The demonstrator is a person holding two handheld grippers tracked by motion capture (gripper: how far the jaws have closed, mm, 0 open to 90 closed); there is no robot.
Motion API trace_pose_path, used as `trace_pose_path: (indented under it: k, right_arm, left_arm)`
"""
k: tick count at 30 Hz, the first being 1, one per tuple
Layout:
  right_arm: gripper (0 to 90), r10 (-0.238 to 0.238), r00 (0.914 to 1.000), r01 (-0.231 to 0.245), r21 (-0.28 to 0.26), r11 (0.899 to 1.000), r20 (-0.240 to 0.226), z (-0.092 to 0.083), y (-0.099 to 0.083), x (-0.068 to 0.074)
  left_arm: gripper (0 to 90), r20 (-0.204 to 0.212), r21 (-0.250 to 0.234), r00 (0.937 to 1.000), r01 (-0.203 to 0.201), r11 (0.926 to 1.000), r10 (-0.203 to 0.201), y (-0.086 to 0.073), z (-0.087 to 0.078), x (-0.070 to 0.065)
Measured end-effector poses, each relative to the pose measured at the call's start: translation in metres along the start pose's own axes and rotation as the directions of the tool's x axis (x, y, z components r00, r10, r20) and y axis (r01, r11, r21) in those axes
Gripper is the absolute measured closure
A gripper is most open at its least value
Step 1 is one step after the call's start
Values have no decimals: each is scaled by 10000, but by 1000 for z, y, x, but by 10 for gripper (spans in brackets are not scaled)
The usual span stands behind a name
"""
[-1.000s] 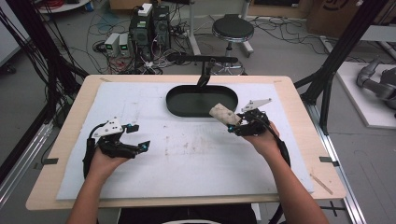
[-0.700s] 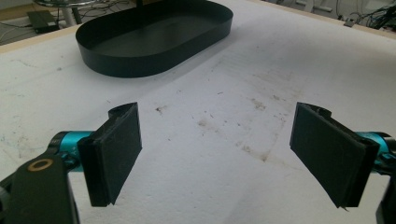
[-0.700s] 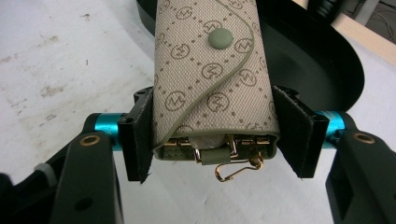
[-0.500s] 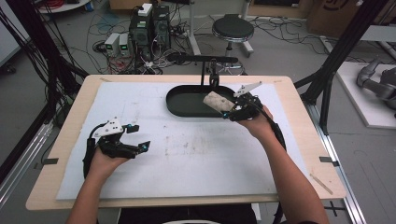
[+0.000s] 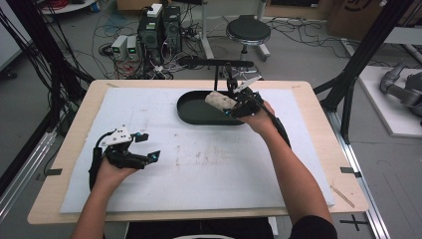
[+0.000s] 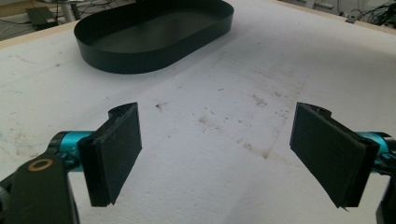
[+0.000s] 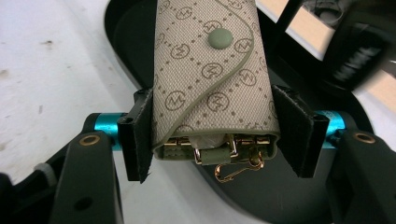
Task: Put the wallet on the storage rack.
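Beige monogram fabric marks the key pouch (image 7: pixel 212 79), clamped between the two black pads of the right tool (image 5: pixel 238 105), which the person's right hand (image 5: pixel 259 115) holds out at about one o'clock on the tabletop (image 5: pixel 79 89), forearm stretched up from the near edge. The pouch sticks out ahead of the tool toward the left and hangs over the right end of the black oval tray (image 5: pixel 199 112), above its floor rather than resting in it as far as the high view tells. The left hand (image 5: pixel 112 172) rests at about eight o'clock on the white mat (image 5: pixel 209 164), wrist low, its left tool (image 5: pixel 147 147) pointing right with the pads wide apart and nothing between them. The right gripper view adds what the high view cannot resolve: a green snap button (image 7: pixel 220 37) on the curved flap, and gold key hooks (image 7: pixel 233 161) at the pouch's open end nearest the camera. The left gripper view shows the stained mat ahead and the tray's dark interior at about eleven o'clock.
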State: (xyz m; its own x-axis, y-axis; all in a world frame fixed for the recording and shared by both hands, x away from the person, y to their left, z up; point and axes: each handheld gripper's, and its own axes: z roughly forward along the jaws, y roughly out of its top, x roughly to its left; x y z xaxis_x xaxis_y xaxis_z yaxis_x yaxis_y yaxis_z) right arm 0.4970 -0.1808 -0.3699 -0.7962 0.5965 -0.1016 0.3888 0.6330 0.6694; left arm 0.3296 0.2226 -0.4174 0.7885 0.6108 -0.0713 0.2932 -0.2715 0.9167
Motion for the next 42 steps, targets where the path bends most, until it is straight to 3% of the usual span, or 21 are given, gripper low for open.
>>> trace_pose_path:
  k: [3, 10, 21, 27, 36, 42]
  right_arm:
    - [370, -38, 9999, 39, -39, 10000, 122, 12, 3, 1]
    - [370, 85, 9994, -98, 405, 9991, 331, 42, -1, 1]
    - [369, 547, 9973, -582, 744, 9955, 484, 58, -4, -13]
    - [363, 828, 9952, -889, 1245, 9882, 528, 69, -7, -16]
    - [319, 1255, 9903, -1323, 1276, 9830, 600, 69, -8, -19]
    - [294, 1324, 9901, -1361, 846, 9871, 474, 58, -5, -19]
  left_arm:
    - [167, 2, -10, 10000, 2, 10000, -2, 0, 0, 0]
    - [167, 1, -10, 10000, 55, 10000, -55, -1, 0, 1]
    - [167, 10, 33, 10000, 29, 10000, -29, -1, 1, 1]
    - [167, 11, 45, 10000, 14, 10000, -15, -1, 1, 1]
    - [167, -17, 81, 10000, 65, 9999, -65, -2, 1, 2]
    - [167, -13, 80, 10000, 55, 10000, -55, -2, 1, 2]
